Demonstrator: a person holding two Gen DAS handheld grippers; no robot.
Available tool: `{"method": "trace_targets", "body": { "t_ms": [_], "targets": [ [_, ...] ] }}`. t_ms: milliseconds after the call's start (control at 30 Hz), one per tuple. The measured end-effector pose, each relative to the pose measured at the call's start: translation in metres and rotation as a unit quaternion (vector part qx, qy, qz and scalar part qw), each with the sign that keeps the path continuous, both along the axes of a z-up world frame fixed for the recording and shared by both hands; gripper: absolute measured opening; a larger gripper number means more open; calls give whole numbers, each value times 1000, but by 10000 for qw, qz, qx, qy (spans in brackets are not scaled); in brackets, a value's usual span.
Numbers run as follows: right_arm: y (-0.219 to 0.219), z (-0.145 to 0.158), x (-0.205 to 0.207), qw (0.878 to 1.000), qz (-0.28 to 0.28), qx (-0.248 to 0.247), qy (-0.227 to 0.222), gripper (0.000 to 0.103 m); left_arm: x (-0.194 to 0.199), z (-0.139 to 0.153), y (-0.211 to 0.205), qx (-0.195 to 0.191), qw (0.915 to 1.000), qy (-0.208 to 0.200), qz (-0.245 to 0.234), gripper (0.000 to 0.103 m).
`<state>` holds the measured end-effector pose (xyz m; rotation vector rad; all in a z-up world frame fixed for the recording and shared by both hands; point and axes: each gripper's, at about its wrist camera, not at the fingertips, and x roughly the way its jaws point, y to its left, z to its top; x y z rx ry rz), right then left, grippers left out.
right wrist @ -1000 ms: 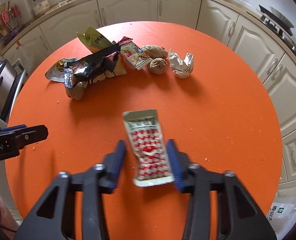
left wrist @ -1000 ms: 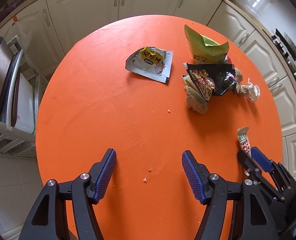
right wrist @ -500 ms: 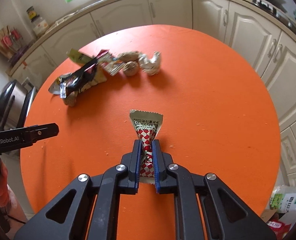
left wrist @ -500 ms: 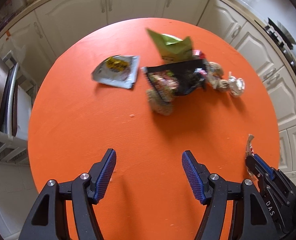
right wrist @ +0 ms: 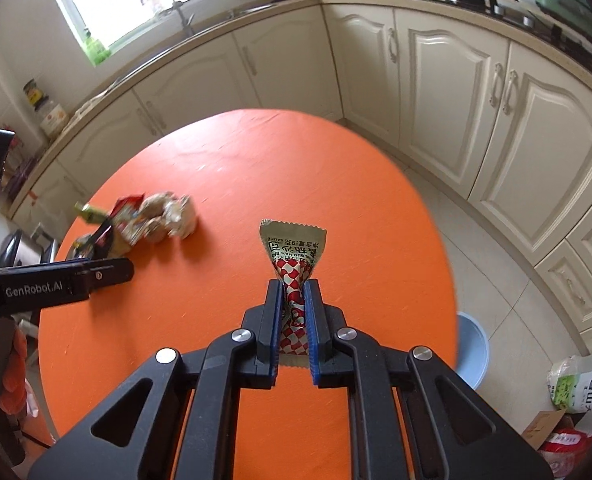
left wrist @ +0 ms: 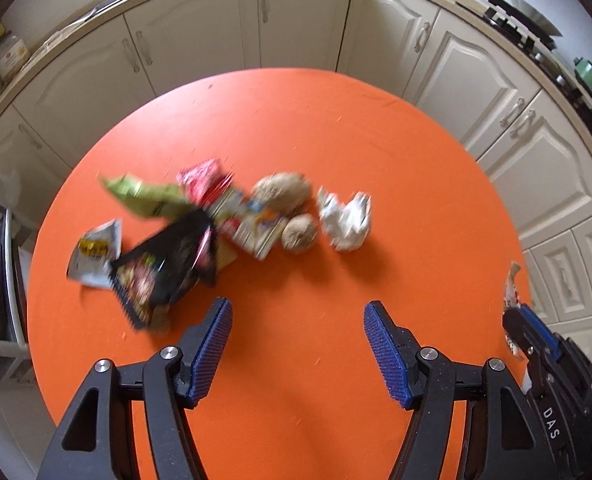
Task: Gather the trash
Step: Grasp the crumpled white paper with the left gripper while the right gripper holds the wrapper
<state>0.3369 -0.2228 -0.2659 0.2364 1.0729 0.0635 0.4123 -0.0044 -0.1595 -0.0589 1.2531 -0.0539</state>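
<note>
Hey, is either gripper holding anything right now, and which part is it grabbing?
The right gripper pinches the red-and-white checkered sauce packet across its lower half. The left gripper is open, empty.

Soft daylight is admitted through the window (right wrist: 136,4); the trash pile (left wrist: 216,224) ahead of the left claw is motion-blurred, and edges are bowed by fisheye.

Orange table (right wrist: 224,184), red-and-white checked sachet (right wrist: 294,258), blue-padded gripper (right wrist: 294,316)
</note>
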Motion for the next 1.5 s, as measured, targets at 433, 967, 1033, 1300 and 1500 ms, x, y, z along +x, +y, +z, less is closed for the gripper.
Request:
{"method": "trace_targets", "body": {
  "t_ms": [433, 967, 1033, 1300, 1500],
  "targets": [
    [-29, -11, 32, 9976, 192, 666, -8, 11, 77, -37, -41, 261, 9996, 122, 1, 50],
    [-33, -17, 30, 9968, 122, 781, 113, 11, 67, -48, -64, 433, 9981, -121, -424, 7],
    [-33, -15, 26, 9968, 127, 783, 86, 11, 60, -46, -59, 494, 9978, -157, -411, 11],
    [-34, -17, 20, 9968, 53, 785, 134, 11, 60, -56, -67, 634, 9973, -23, -380, 67],
    [-36, -17, 22, 9966, 0, 801, 170, 11, 61, -66, -79, 622, 9967, -14, -522, 26]
  ]
}}
